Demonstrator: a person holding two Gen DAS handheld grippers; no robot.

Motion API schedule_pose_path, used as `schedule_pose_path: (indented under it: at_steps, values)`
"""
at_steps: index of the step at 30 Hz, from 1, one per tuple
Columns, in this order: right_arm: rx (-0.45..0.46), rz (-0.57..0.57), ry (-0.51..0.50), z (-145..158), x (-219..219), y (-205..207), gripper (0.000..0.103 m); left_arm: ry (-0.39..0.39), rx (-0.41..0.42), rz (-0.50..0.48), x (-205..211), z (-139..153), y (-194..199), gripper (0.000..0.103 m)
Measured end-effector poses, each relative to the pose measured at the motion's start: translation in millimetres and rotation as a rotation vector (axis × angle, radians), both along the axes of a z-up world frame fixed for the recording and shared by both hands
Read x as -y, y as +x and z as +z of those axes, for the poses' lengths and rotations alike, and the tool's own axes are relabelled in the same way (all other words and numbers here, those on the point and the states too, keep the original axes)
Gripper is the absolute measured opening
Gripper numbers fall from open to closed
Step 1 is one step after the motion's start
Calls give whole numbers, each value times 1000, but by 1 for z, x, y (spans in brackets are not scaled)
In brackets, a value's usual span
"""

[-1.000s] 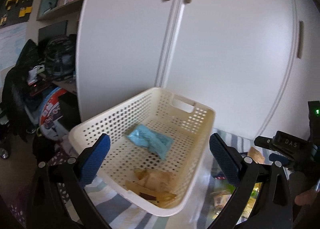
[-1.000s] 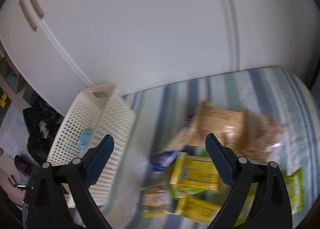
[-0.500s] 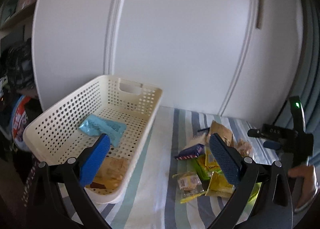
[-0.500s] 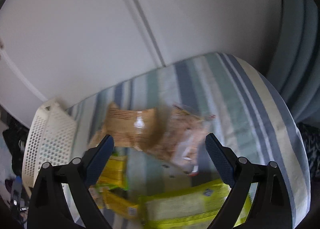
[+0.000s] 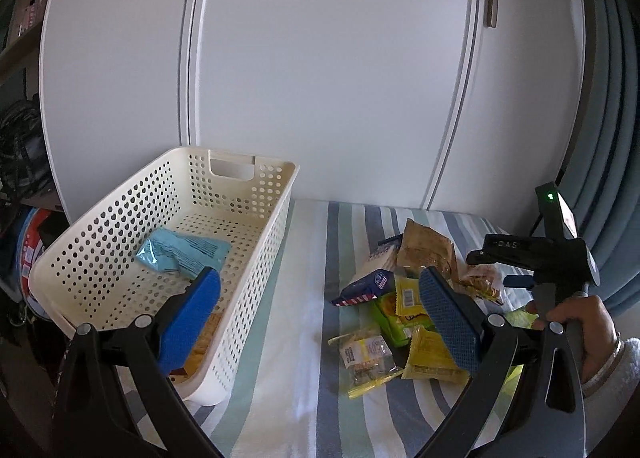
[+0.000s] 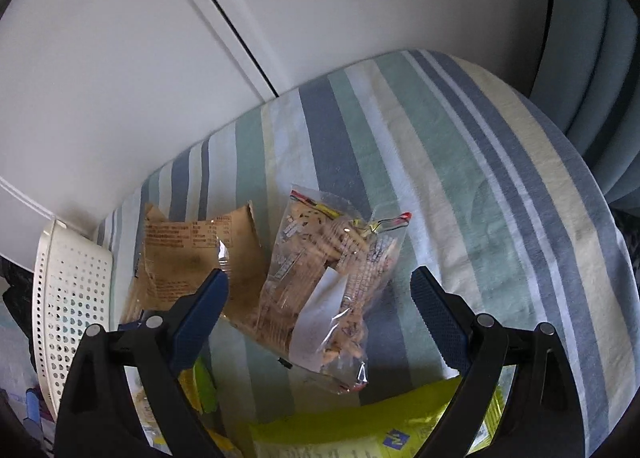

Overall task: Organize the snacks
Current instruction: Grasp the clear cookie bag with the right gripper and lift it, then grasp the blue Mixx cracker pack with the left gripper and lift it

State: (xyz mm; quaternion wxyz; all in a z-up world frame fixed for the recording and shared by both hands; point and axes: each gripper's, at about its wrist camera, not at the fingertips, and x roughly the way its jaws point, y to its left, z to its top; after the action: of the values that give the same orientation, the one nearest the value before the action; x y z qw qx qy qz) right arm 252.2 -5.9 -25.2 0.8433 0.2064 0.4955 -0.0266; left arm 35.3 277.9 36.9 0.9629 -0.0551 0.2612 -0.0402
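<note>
A: Nearest the right wrist camera, what do you see?

B: The right gripper (image 6: 320, 298), fingers spread wide with nothing between them, hanging just above a clear bag of biscuits (image 6: 332, 290) on the striped cloth (image 6: 460, 162). A lime-green packet (image 6: 360, 434) lies at the bottom edge, under the fingers.

A: And beside the clear bag?

B: A brown paper packet (image 6: 192, 254), touching it on the left. Further left is the end wall of the cream basket (image 6: 68, 298), and behind everything the white cupboard doors (image 6: 160, 58).

A: The left side?

B: The left gripper (image 5: 320, 314) is also apart and empty, held above the cloth between the basket (image 5: 256, 258) and the snack pile. Just past its right finger lie a small clear packet with a yellow label (image 5: 366, 354), yellow sachets (image 5: 432, 354) and a dark blue bar (image 5: 366, 286), overlapping one another.

A: Inside the basket?

B: A light blue packet (image 5: 184, 254) on the floor, mid-basket, and something tan (image 5: 204, 334) at the near end, partly hidden by the left finger. At the far right a hand (image 5: 576, 322) grips the other tool's handle.
</note>
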Motion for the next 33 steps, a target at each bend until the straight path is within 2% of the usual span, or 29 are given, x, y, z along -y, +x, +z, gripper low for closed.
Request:
schedule_pose_path:
  at_steps: [3,4,8,11,15,22,25,28,33]
  values:
    - [-27,16,-22,-5,-6,8,87,15,2,-7,3,0,-1,101]
    - [-39,24,-36,-6,-8,11,79,19,2,-9,4,0,-1,101]
    - [-54,39,-70,-9,-13,10,68,28,-3,-16,6,-2,0,101]
    - [-43,47,-80,-6,-13,7,56,27,-5,-18,6,-2,1,101]
    - [-1,67,-93,0,-14,-10,53,8,-19,-27,5,-5,4,101]
    - [132,54,-8,24,2,-55,49,39,-43,-37,10,-15,10,101]
    - [195,33,-8,29,9,-72,49,78,-41,-51,18,-17,13,101]
    - [203,37,13,29,14,-72,49,140,-59,-51,31,-17,23,101]
    - [214,41,74,27,26,-67,49,180,-108,-94,53,-17,50,101]
